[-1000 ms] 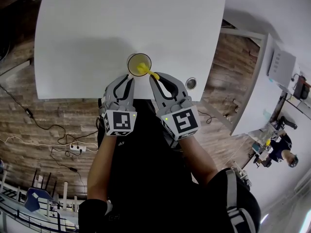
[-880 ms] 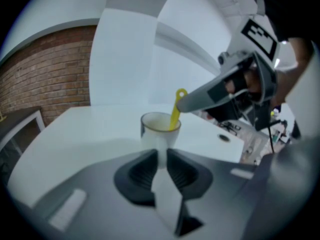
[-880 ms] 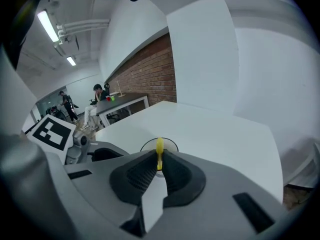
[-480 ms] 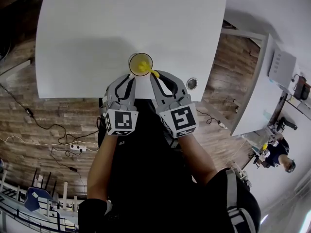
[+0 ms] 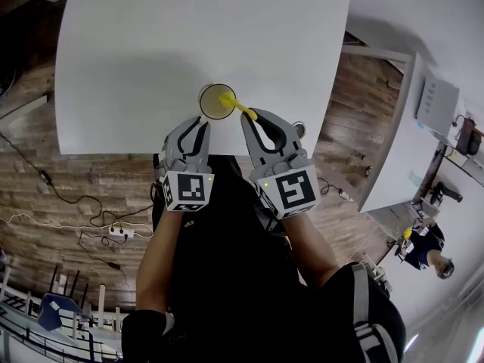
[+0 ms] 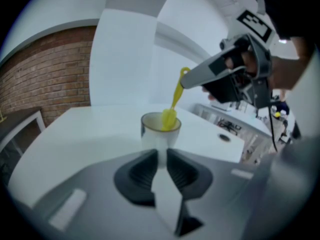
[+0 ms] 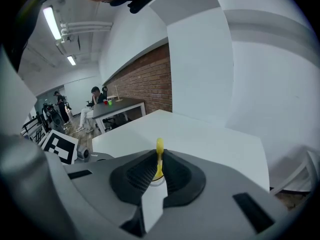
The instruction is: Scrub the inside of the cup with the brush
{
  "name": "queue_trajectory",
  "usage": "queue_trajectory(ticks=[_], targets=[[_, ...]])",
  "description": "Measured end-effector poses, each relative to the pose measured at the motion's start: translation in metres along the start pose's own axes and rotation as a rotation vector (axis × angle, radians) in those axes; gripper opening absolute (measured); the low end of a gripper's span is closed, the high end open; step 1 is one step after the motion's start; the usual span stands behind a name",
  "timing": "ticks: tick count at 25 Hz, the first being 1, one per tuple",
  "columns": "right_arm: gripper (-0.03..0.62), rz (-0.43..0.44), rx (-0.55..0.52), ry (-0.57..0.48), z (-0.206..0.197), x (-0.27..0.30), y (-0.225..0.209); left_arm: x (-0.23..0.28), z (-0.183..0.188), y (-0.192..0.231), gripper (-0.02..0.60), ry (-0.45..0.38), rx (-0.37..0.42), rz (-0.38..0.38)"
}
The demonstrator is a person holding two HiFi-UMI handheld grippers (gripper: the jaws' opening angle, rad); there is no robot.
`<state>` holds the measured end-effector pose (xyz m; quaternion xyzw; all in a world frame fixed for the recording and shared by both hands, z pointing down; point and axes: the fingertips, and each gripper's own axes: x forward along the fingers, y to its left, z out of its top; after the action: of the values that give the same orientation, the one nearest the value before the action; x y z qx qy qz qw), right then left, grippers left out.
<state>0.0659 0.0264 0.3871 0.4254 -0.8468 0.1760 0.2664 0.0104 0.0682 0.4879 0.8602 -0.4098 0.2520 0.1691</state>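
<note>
A white cup with a yellowish inside stands near the front edge of the white table. My left gripper has its jaws drawn close on the cup's near side; the gripped part is hidden. My right gripper is shut on the handle of a yellow brush. The brush slants down leftward, and its head dips into the cup at the rim. In the right gripper view the handle stands upright between the pads of the right gripper.
A round metal grommet sits in the table at the front right, just beside the right gripper. The table's front edge runs under both grippers. Another white desk stands to the right, with a person sitting beyond it.
My right gripper has shifted a little to the right and the brush has come up, its head moving from deep in the cup toward the far right rim. The left gripper and cup stay put.
</note>
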Motion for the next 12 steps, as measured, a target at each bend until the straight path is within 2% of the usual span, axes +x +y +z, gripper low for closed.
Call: queue_trajectory(ticks=[8,12], targets=[[0.029,-0.002,-0.001,0.063,-0.033,0.032,-0.004,0.001,0.0,-0.001,0.06,-0.004,0.0,-0.002],[0.029,0.01,-0.021,0.066,-0.033,0.037,-0.001,0.0,-0.001,0.001,0.058,0.002,0.034,0.008]])
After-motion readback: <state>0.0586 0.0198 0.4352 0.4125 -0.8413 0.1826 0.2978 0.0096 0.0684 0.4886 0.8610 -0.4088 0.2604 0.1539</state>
